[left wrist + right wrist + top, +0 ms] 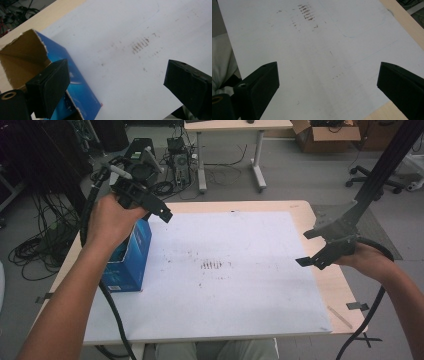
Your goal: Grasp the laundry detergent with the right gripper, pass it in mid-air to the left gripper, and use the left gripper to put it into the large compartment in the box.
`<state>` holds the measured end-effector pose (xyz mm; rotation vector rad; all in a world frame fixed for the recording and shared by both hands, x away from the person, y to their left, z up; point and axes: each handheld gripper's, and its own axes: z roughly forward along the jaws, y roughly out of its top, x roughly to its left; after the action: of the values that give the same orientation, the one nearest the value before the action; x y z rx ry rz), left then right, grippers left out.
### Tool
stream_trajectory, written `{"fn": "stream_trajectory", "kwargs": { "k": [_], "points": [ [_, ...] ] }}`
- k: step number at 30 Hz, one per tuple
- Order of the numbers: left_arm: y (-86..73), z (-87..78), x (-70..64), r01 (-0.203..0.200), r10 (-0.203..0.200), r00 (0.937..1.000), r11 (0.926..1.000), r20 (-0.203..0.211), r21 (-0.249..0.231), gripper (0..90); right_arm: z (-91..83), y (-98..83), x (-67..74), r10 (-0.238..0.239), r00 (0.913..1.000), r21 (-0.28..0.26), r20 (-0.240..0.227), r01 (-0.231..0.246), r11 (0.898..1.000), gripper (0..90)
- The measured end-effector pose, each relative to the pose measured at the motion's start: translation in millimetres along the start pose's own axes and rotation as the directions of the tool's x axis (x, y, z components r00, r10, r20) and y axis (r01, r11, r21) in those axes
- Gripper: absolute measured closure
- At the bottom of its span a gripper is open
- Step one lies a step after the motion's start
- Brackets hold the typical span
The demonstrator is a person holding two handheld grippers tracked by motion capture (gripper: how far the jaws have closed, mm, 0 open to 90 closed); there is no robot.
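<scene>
A blue cardboard box [132,265] with a torn-open top stands at the left edge of the white sheet [240,235]. In the left gripper view the blue box [82,92] shows its brown inside just below the jaws. My left gripper [155,207] is held above the box, open [116,75], with nothing between its jaws. My right gripper [303,248] hovers over the sheet's right edge, pointing left. It too is open [328,75] and holds nothing.
The sheet covers most of a light wooden table [330,285] and has brown smudges [211,265] at its middle. Cables [40,245] lie on the floor at left. Behind stand a desk [230,150], a cardboard box [325,137] and a chair base [375,180].
</scene>
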<state>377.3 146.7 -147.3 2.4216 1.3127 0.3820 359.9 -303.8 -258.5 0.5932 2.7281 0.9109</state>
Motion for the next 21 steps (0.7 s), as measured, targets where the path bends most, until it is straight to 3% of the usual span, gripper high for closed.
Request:
{"fn": "stream_trajectory", "kwargs": {
  "k": [6, 12, 21],
  "points": [
    [9.3, 5.5, -14.2, -0.056, 0.056, 0.9983, 0.9984, 0.018, 0.001, 6.2, -1.1, 1.2, 0.7, 0.001, 1.0000, 0.002, 0.001, -0.001, 1.000, 3.9],
    [21.1, 14.6, -30.0, -0.128, 0.128, 0.9908, 0.9918, 0.044, 0.003, 5.7, 0.7, 3.9, 2.0, -0.001, 1.0000, 0.004, -0.005, 0.001, 1.000, 3.9],
    [37.6, 33.7, -54.2, -0.264, 0.260, 0.9615, 0.9639, 0.089, 0.034, 4.5, 0.8, 4.7, 0.5, 0.002, 1.0000, 0.002, -0.005, -0.002, 1.000, 3.8]
  ]
}}
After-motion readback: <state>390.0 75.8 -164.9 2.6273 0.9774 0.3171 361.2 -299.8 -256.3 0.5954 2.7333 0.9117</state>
